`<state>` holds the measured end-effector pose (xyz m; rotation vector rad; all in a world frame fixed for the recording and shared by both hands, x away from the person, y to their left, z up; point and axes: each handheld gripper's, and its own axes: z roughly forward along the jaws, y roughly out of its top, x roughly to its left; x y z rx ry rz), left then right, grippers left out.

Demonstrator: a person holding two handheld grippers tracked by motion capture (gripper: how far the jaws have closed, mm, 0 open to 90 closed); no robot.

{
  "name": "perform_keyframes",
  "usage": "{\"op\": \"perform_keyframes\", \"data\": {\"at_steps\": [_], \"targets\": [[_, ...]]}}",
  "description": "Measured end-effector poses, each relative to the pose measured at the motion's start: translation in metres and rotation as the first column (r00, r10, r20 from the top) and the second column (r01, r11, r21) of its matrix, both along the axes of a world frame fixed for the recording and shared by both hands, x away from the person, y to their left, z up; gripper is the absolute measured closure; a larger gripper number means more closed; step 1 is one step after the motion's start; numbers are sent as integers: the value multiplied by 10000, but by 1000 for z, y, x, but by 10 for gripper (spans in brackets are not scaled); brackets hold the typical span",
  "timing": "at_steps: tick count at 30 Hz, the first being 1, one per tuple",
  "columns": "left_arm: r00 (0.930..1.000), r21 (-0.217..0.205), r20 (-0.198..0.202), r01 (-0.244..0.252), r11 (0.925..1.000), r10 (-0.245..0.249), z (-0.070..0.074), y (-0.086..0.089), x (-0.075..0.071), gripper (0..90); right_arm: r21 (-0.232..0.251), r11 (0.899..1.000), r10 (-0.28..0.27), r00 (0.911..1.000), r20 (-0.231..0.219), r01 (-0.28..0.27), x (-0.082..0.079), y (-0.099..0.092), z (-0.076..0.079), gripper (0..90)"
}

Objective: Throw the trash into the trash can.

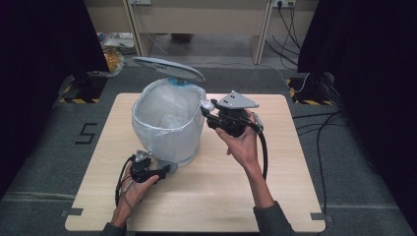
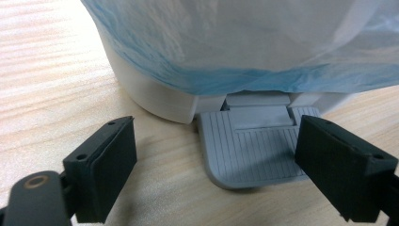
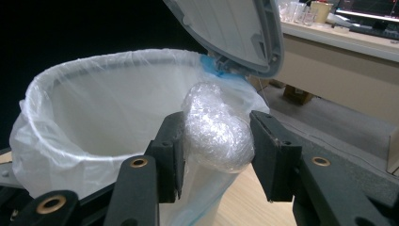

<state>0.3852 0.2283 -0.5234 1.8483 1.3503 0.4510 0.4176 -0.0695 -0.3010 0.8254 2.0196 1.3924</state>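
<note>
left gripper (image 1: 164, 169) low, jaws apart; right gripper (image 1: 206, 109) raised, clamped.

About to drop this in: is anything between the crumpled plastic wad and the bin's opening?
Nothing visible. The right tool holds the plastic wad beside the lined bin, whose lid stands raised, leaving the mouth open.

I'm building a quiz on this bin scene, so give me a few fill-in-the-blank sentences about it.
1. The right tool grips a crumpled ball of clear ____.
2. The bin's lid stands ____.
3. The left tool rests at the bin's grey ____.
4. The bin is lined with a ____.

Missing words: plastic wrap; open; pedal; bag
</note>
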Motion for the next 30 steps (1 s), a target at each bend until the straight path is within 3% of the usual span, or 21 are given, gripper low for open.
{"op": "perform_keyframes", "data": {"at_steps": [16, 30], "targets": [[10000, -6, 0, -5, 10000, 5, 0, 0, 0, 123, 442, 9982, 401, 9992, -70, -397, 9, 29, 13, 573], [10000, -5, -1, -5, 10000, 5, 0, 0, 0, 124, 239, 9978, 619, 9979, -176, -615, 20, 55, 14, 572]]}}
